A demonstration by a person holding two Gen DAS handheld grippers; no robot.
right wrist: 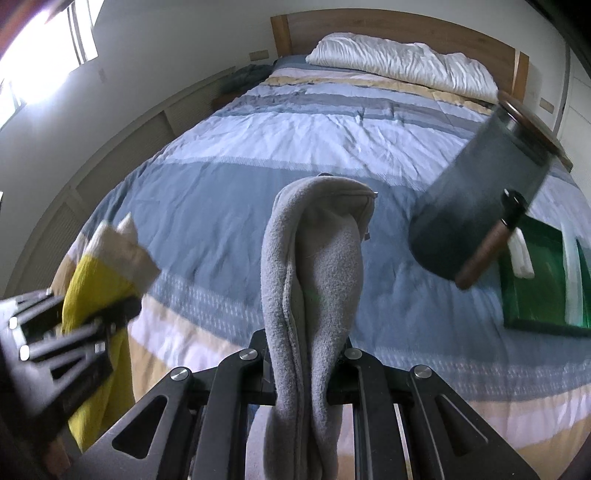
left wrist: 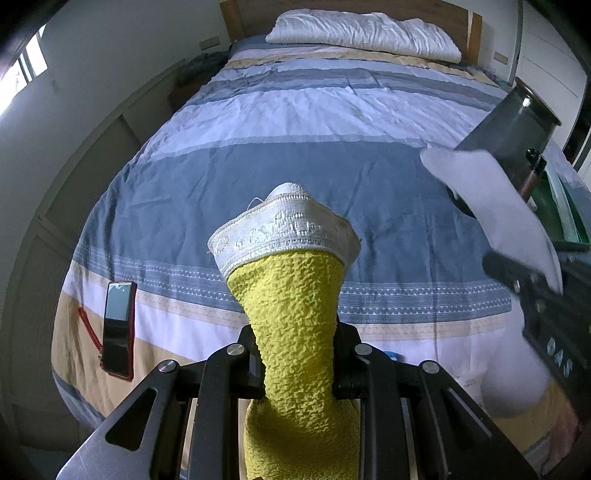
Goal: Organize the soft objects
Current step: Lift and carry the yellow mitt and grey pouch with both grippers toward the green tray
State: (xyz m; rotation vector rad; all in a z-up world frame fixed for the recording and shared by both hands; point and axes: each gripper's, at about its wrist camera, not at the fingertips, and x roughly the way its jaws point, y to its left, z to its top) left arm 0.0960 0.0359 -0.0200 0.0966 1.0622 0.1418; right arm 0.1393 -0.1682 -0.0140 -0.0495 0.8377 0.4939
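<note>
Striped bed (left wrist: 332, 173), white pillow (left wrist: 364, 33), left fingers (left wrist: 255, 365) clamping yellow sock (left wrist: 295, 317), right fingers (right wrist: 338, 376) clamping grey sock (right wrist: 306, 295)

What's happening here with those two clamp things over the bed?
A person is sorting soft items above a striped bedspread, a gripper in each hand. The left gripper is shut on a yellow sock with a white cuff; the right gripper is shut on a grey sock. Both socks are held up off the bed. A dark cylindrical container and a green tray sit to the right, a phone to the left.
</note>
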